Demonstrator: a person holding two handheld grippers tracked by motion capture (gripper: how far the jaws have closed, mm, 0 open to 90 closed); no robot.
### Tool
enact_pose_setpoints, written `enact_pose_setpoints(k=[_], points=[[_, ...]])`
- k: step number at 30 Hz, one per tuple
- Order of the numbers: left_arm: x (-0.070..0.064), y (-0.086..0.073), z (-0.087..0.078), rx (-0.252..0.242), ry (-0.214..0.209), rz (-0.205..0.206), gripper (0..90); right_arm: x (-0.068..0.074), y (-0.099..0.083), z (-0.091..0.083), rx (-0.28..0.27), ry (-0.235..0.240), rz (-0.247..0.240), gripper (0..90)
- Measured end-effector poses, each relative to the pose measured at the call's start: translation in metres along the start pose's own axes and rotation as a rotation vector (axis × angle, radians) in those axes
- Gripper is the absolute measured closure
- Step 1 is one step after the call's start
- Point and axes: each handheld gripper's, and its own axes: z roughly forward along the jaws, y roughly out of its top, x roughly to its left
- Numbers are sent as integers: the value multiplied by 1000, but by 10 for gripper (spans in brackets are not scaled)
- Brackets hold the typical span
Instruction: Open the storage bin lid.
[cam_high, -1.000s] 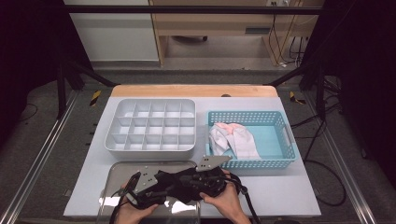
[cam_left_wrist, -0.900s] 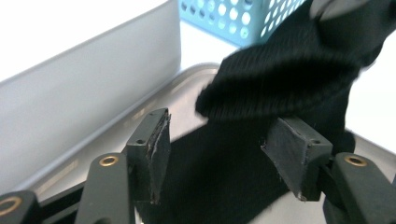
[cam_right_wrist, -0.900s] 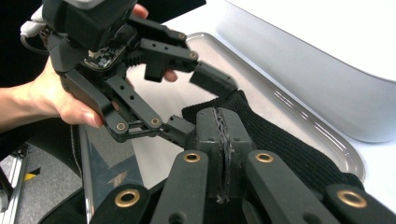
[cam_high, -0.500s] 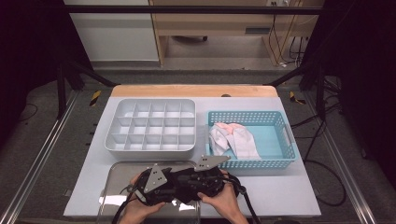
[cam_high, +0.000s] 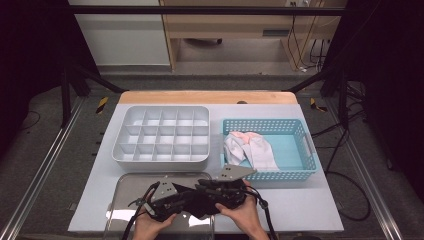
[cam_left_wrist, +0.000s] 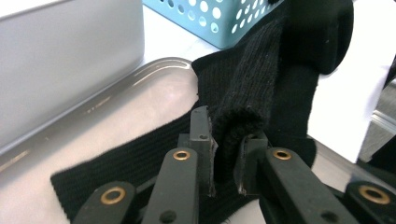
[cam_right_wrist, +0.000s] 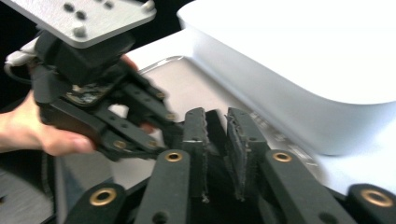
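Note:
A black knitted sock (cam_high: 200, 204) lies partly on a shiny metal tray (cam_high: 125, 200) at the table's front edge. My left gripper (cam_left_wrist: 226, 140) is shut on a raised fold of the sock (cam_left_wrist: 261, 65), whose flat part spreads over the tray (cam_left_wrist: 140, 93). My right gripper (cam_right_wrist: 217, 135) has its jaws nearly together with dark fabric between them. It holds the sock's far end, and faces the left gripper (cam_right_wrist: 140, 116). In the high view both grippers (cam_high: 197, 194) meet over the tray, a hand behind each.
A white compartment box (cam_high: 160, 135) stands behind the tray, close to both grippers (cam_right_wrist: 303, 56). To its right a blue perforated basket (cam_high: 300, 165) holds a pale pink and white cloth (cam_high: 250, 147). Bare white tabletop lies at the front right.
The left gripper has moved right, toward the right gripper, and the sock now bunches between them. The right gripper has hardly shifted.

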Motion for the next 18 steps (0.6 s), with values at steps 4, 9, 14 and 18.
enact_pose_setpoints(k=[4,9,14,18], points=[[4,-3,-8,-9,7,-43,791,-9,-7,-23,-22,-81,-7,698],[7,-6,-17,-29,1,-74,792,-15,-24,-44,-15,-168,-13,656],[8,-7,-19,-35,0,-96,792,-13,-41,-60,-5,-182,-14,610],[8,-7,-18,-36,0,-101,792,-5,-50,-65,-10,-164,-22,568]])
